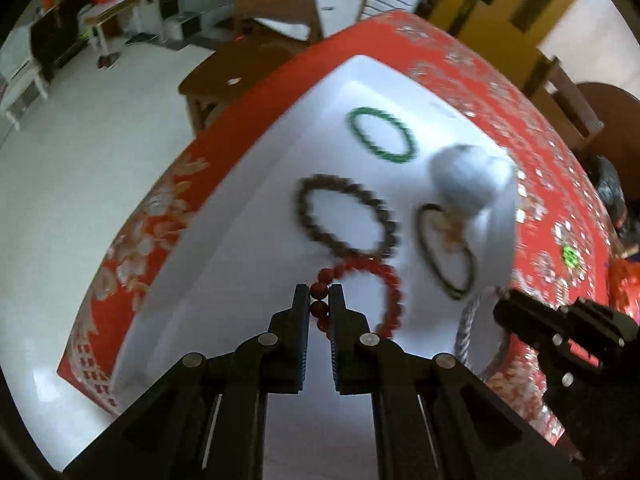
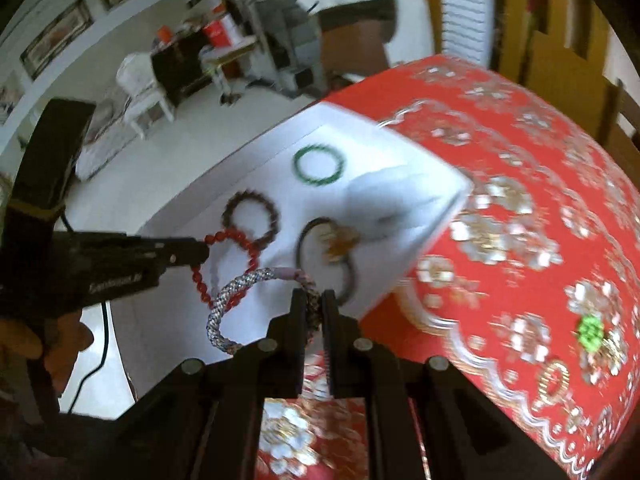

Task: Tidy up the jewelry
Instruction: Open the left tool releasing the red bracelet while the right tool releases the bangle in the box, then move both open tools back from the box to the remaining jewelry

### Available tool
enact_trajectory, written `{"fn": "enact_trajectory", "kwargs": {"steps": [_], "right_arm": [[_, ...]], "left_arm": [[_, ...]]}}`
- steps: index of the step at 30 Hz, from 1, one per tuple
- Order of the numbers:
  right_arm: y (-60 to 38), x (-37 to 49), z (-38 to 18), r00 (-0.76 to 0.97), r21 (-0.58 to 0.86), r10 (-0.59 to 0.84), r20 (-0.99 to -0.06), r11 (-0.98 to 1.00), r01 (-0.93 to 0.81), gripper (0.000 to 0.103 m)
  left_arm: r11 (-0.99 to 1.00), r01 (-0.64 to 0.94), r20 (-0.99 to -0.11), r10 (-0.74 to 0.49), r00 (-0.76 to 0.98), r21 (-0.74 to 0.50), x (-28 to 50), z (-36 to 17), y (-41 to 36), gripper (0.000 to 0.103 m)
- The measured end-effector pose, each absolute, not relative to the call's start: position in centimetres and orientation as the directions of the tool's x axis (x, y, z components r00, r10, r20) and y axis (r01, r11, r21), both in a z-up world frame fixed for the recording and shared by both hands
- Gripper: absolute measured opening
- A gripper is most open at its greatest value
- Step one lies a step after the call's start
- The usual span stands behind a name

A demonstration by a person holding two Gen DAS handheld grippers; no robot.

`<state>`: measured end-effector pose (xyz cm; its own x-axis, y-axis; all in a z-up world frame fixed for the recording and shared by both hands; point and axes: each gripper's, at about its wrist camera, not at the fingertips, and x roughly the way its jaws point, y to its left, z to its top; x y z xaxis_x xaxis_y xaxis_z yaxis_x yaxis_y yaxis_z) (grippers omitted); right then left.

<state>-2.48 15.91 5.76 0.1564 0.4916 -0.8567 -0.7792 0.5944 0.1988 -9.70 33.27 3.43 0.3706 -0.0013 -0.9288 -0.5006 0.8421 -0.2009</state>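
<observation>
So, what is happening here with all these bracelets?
A person is sorting jewelry with a gripper in each hand. The left gripper is shut on a red bead bracelet, and the right gripper is shut on a silver braided bracelet. On the white tray lie a green bracelet, a brown bead bracelet and a dark hair tie with a gold ornament. The tray sits on a red patterned tablecloth.

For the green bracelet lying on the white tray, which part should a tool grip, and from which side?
Grip one arc of the green bracelet from above, one finger inside the ring. It lies flat on the white tray, apart from the other bracelets.
</observation>
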Motion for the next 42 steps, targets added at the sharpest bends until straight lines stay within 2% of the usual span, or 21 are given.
{"fn": "enact_trajectory", "kwargs": {"steps": [11, 12, 14, 15, 19, 21, 25, 33, 42], "right_arm": [[19.8, -3.1, 1.3, 0.126, 0.126, 0.377, -0.917, 0.576, -0.807, 0.007], [19.7, -3.1, 1.3, 0.133, 0.123, 0.379, -0.916, 0.58, -0.806, 0.01], [19.7, -3.2, 1.4, 0.143, 0.118, 0.377, -0.915, 0.59, -0.799, 0.022], [19.6, -3.1, 1.4, 0.143, 0.123, 0.378, -0.915, 0.595, -0.794, 0.029], [18.9, -3.2, 2.2, 0.133, 0.161, 0.415, -0.9, 0.601, -0.783, 0.031], [18.4, -3.3, 2.9, 0.138, 0.173, 0.438, -0.889, 0.599, -0.782, 0.033], [17.5, -3.7, 4.4, 0.161, 0.189, 0.471, -0.867, 0.61, -0.77, 0.045], [15.1, -3.2, 6.1, 0.201, 0.204, 0.494, -0.846, 0.647, -0.735, 0.047], [9.2, -1.9, 7.0, 0.291, 0.168, 0.447, -0.846, 0.741, -0.651, 0.052]], "left_arm": [[0.845, -0.516, -0.935, 0.061, 0.35, -0.138, -10.1, 3.3, 34.2, 0.022], [0.842, -0.522, -0.935, 0.063, 0.348, -0.138, -10.1, 3.3, 34.2, 0.024], [0.838, -0.531, -0.934, 0.078, 0.35, -0.129, -10.1, 3.4, 34.3, 0.039], [0.837, -0.534, -0.93, 0.096, 0.356, -0.118, -10.2, 3.7, 34.2, 0.042], [0.848, -0.523, -0.919, 0.132, 0.371, -0.089, -10.2, 4.5, 33.9, 0.047], [0.853, -0.516, -0.914, 0.146, 0.379, -0.077, -10.3, 4.9, 33.6, 0.047], [0.86, -0.507, -0.905, 0.163, 0.393, -0.065, -10.2, 5.8, 32.8, 0.047], [0.88, -0.473, -0.89, 0.18, 0.42, -0.045, -8.9, 7.5, 30.2, 0.047], [0.934, -0.351, -0.885, 0.103, 0.454, -0.072, -5.5, 8.1, 23.9, 0.047]]}}
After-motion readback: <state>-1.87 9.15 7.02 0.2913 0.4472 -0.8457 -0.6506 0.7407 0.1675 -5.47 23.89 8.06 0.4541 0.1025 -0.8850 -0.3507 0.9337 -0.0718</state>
